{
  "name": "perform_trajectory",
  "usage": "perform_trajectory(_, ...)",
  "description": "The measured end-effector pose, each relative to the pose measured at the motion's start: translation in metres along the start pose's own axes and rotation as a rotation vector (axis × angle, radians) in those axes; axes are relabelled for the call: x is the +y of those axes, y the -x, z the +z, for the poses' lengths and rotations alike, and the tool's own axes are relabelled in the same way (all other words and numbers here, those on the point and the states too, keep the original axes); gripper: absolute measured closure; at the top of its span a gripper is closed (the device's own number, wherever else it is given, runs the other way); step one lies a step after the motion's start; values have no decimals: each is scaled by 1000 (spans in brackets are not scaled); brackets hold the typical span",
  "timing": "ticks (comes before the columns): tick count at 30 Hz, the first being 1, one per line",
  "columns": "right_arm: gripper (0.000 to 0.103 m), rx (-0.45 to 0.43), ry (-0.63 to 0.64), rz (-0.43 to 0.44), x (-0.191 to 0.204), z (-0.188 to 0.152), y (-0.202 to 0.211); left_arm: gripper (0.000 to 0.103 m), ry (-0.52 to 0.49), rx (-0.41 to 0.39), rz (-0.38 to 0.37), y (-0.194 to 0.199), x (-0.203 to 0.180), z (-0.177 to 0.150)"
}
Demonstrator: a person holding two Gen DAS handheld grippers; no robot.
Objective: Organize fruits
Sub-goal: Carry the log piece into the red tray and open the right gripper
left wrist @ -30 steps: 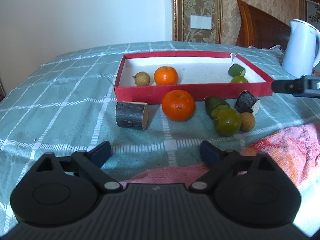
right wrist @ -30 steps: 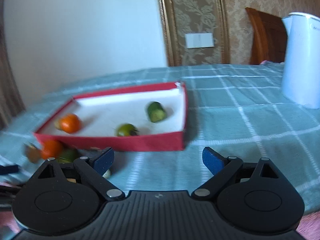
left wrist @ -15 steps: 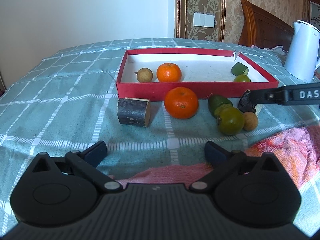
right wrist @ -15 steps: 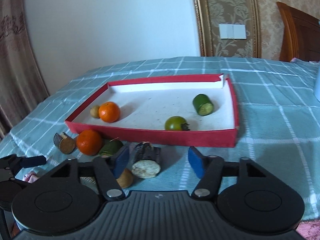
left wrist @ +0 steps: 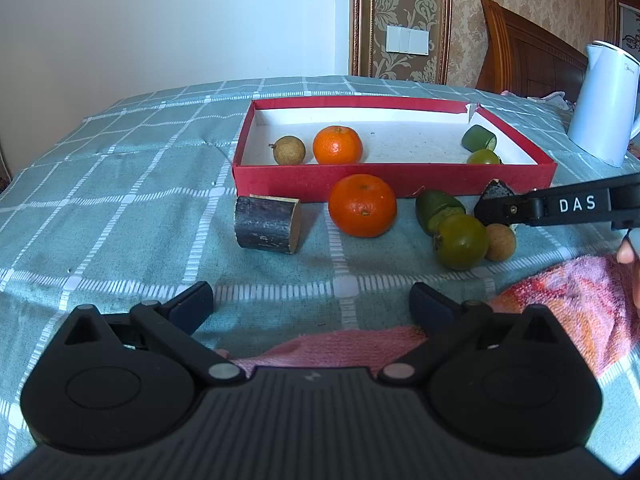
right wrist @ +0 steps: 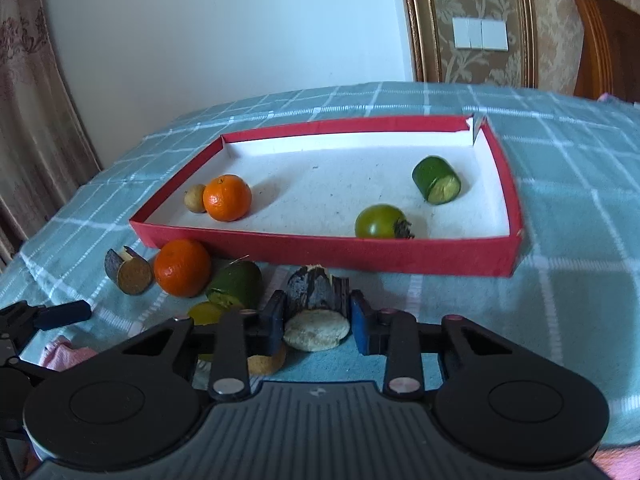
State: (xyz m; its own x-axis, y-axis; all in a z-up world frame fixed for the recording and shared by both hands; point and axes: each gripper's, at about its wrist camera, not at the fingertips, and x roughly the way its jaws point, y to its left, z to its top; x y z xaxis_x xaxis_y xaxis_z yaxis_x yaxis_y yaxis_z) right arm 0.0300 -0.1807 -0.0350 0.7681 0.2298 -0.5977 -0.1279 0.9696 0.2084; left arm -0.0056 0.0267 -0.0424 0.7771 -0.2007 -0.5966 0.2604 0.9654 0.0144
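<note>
A red tray (left wrist: 394,181) (right wrist: 400,258) holds an orange (right wrist: 227,197), a longan (left wrist: 289,149), a green tomato (right wrist: 380,222) and a cucumber piece (right wrist: 437,179). In front of it on the cloth lie an orange (left wrist: 362,205), a dark cane piece (left wrist: 267,224), a cucumber piece (left wrist: 438,206), a green tomato (left wrist: 461,242) and a longan (left wrist: 500,242). My right gripper (right wrist: 318,322) is closed around another dark cane piece (right wrist: 317,306) resting on the cloth; its finger shows in the left wrist view (left wrist: 560,206). My left gripper (left wrist: 312,306) is open and empty, short of the fruits.
A white kettle (left wrist: 604,100) stands at the right behind the tray. A pink towel (left wrist: 560,300) lies at the near right of the checked green cloth (left wrist: 120,200). A wooden headboard (left wrist: 528,52) and wall lie behind.
My right gripper has moved in and down onto the dark cane piece in front of the tray, and its jaws have closed on it. My left gripper stays open and nearly still.
</note>
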Motion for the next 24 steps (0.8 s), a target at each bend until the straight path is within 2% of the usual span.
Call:
perform_trajectory(7,70,-10,-22,4,-4,-2,4,0,0,0,0,0,0,0)
perform_trajectory(14,70,-65,-30,-19,-17,0,26,0,0,0,0,0,0,0)
perform_trajectory(19,70,-122,-34,-63,-32,18,38,0,0,0,0,-1,0,0)
perform_trajectory(24,70,-155,-22,-97,-38,39,31,0,0,0,0,-1,0,0)
